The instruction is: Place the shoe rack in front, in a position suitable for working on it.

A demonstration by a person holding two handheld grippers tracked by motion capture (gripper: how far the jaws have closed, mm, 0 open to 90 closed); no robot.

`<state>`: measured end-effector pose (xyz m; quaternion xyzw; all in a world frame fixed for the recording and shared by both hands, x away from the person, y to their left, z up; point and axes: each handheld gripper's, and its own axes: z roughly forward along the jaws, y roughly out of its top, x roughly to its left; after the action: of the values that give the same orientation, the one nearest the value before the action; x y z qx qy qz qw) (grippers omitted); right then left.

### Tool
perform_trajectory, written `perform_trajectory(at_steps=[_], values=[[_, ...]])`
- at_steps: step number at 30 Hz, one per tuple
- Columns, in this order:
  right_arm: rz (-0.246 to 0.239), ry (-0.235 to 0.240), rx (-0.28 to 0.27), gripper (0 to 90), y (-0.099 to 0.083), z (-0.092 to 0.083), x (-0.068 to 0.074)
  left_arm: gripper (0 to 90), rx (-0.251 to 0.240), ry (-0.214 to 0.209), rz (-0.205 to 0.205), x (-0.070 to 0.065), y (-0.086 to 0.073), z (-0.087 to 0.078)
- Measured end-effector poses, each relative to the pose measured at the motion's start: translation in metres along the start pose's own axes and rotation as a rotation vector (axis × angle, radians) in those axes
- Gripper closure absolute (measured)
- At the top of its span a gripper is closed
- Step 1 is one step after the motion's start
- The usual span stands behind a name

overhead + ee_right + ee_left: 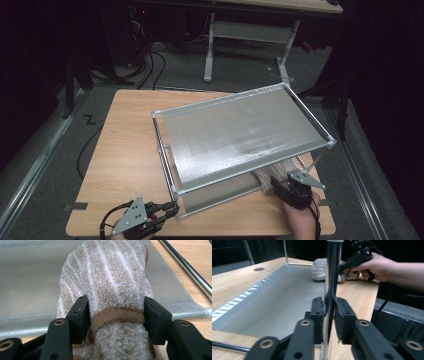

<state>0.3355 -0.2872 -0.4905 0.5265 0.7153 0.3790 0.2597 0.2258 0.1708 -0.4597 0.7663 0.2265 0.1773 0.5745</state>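
Observation:
A metal rack with grey fabric shelves [240, 135] stands on the wooden table [125, 150]. My left gripper [170, 209] is at the rack's near left corner, shut on the shiny upright post [332, 277], with both pads pressed to it [329, 307]. A rolled beige towel with white stripes [112, 285] lies at the front right edge of the lower shelf [30, 277]. My right gripper [115, 315] is shut on the towel's near end, around its brown hem. In the high view the towel [267, 178] pokes out under the top shelf beside the right gripper [280, 186].
The rack's top shelf covers most of the lower one from above. A thin metal rail [187, 267] runs along the rack's right side. A second table with white legs [250, 30] stands behind, with cables on the floor [150, 65].

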Motion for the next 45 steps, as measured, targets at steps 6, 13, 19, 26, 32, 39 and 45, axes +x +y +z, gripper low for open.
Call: perform_trajectory(at_steps=[6, 13, 19, 26, 32, 39, 45], values=[[0.003, -0.010, -0.008, 44.4, -0.002, -0.001, -0.003, 80.0, -0.008, -0.013, -0.014, -0.003, 0.002, 0.009], [0.002, -0.026, 0.001, 43.2, -0.010, -0.006, -0.006, 72.5, 0.004, -0.029, 0.019, -0.005, 0.002, 0.017], [-0.003, -0.034, 0.005, 45.0, -0.014, -0.007, -0.002, 71.8, -0.001, -0.034, 0.029, -0.003, 0.003, 0.020], [-0.022, -0.042, 0.018, 47.9, -0.012, -0.003, -0.001, 72.6, -0.014, -0.027, 0.023, -0.002, 0.003, 0.020], [-0.024, -0.022, 0.051, 64.2, -0.008, -0.002, -0.002, 71.8, -0.027, -0.020, -0.007, -0.003, 0.003, 0.019], [-0.024, -0.078, -0.044, 68.3, 0.004, -0.013, -0.007, 67.9, 0.011, 0.007, 0.007, -0.006, -0.001, 0.020], [0.001, -0.130, -0.072, 67.9, 0.021, -0.008, -0.023, 62.9, 0.021, 0.036, -0.020, -0.007, -0.003, 0.018]])
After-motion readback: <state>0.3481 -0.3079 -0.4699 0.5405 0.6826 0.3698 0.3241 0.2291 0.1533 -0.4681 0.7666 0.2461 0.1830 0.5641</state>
